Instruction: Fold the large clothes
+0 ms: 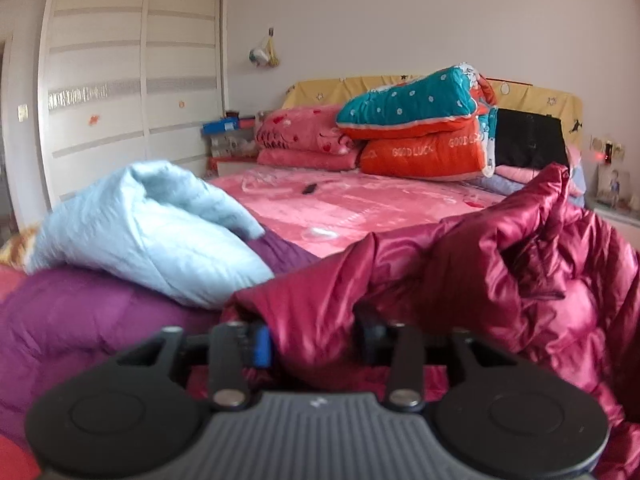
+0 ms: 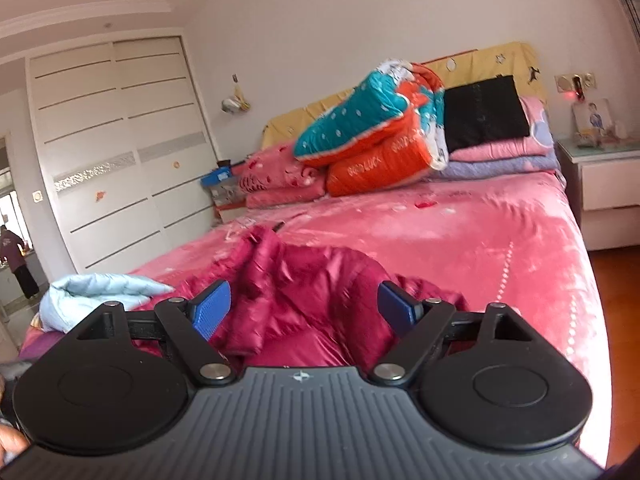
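Left tongs (image 1: pixel 312 340) are clamped on a fold of the shiny maroon puffer jacket (image 1: pixel 500 280), fabric bunched between the pads. Right tongs (image 2: pixel 306 306) sit spread apart, pads on either side of the same jacket (image 2: pixel 304 304), not pinching it. The jacket lies crumpled at the near end of the pink bed (image 2: pixel 460 232). A light blue jacket (image 1: pixel 152 224) rests on a purple quilt (image 1: pixel 72 320) to the left. Folded quilts (image 1: pixel 416 128) are stacked by the headboard.
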